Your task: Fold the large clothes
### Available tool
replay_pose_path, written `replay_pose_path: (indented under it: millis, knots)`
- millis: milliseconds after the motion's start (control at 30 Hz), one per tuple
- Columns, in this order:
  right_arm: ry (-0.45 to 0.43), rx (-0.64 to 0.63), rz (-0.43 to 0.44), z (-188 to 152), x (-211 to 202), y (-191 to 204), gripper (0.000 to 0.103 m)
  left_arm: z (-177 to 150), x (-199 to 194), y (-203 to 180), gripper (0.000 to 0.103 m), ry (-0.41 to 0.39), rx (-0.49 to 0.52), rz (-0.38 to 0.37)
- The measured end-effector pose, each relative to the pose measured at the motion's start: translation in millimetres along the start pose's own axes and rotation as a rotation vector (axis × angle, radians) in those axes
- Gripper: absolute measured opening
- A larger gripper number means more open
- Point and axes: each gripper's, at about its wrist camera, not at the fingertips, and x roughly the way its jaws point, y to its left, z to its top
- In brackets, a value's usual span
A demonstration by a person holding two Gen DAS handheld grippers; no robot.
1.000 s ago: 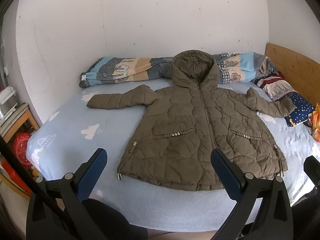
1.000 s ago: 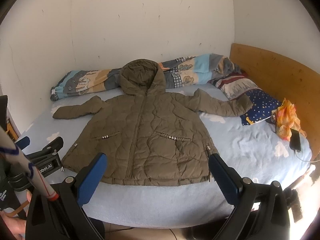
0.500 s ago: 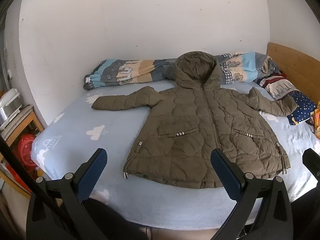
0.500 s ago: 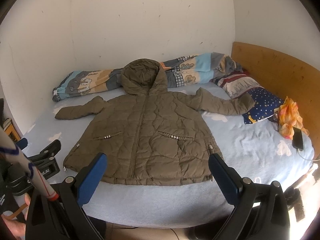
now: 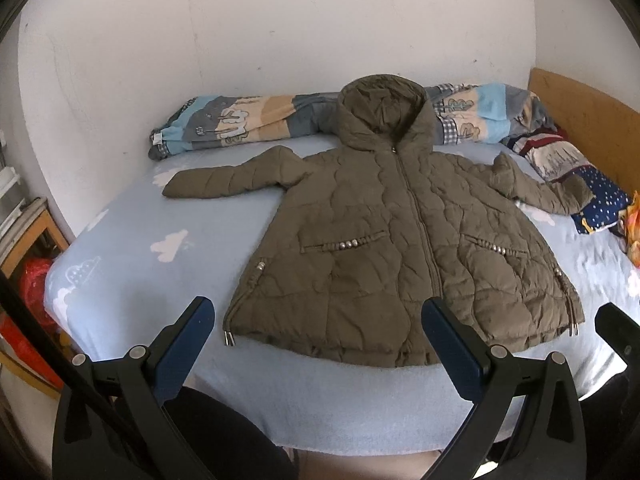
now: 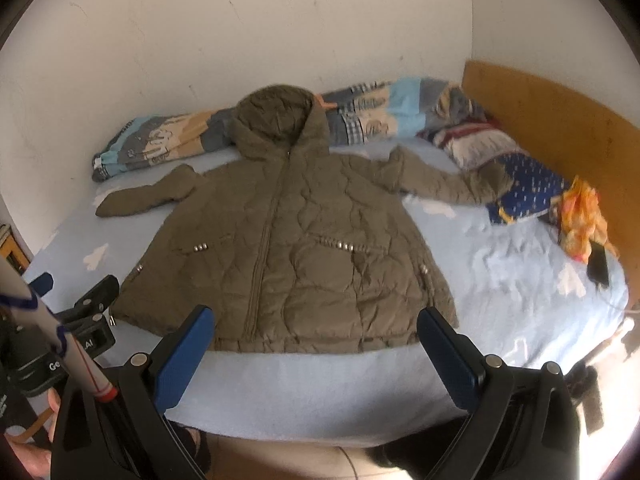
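An olive quilted hooded jacket (image 5: 392, 232) lies flat and zipped on the light blue bed, front up, sleeves spread out to both sides, hood toward the wall. It also shows in the right wrist view (image 6: 288, 240). My left gripper (image 5: 316, 332) is open and empty, held above the bed's near edge in front of the jacket's hem. My right gripper (image 6: 312, 332) is open and empty, also in front of the hem. The left gripper's body (image 6: 86, 320) shows at the left of the right wrist view.
A rolled patterned quilt (image 5: 240, 124) lies along the wall behind the hood. Pillows (image 6: 528, 188), an orange cloth (image 6: 580, 216) and a phone (image 6: 598, 268) lie by the wooden headboard (image 6: 552, 124) at right. A wooden stand and red bag (image 5: 32, 280) are at left.
Both grippers have moved a little forward and closer to the bed, so the jacket looks larger and nearer. Both stay open. The jacket has not moved.
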Motion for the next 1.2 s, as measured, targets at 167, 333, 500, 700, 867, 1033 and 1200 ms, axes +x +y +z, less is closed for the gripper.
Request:
replay_pose_path:
  millis: [167,333,500,700,867,1033,1200]
  knots:
    - [-0.001,0.004,0.006,2.5,4.6,-4.7,0.103,0.0,2.9,0.3,0.103,-0.001,0.002,0.013]
    - [0.024,0.024,0.022,9.1,25.3,-9.3,0.103,3.9,17.7,-0.9,0.103,0.005,0.013,0.034]
    - [0.047,0.041,0.016,16.3,49.7,-16.4,0.103,14.5,37.5,-10.3,0.103,-0.006,0.036,0.063]
    - [0.035,0.042,0.001,27.1,65.1,-19.9,0.103,13.2,46.0,-17.0,0.103,-0.020,0.040,0.059]
    - [0.066,0.032,0.009,24.1,79.2,-19.3,0.103,17.6,57.1,-26.2,0.103,-0.012,0.075,0.043]
    - [0.078,0.058,0.023,35.7,93.8,-36.8,0.102,57.9,84.0,-42.6,0.103,-0.023,0.076,-0.015]
    - [0.074,0.092,-0.034,73.6,126.4,-75.7,0.103,114.7,159.3,-86.0,0.103,-0.007,0.160,-0.068]
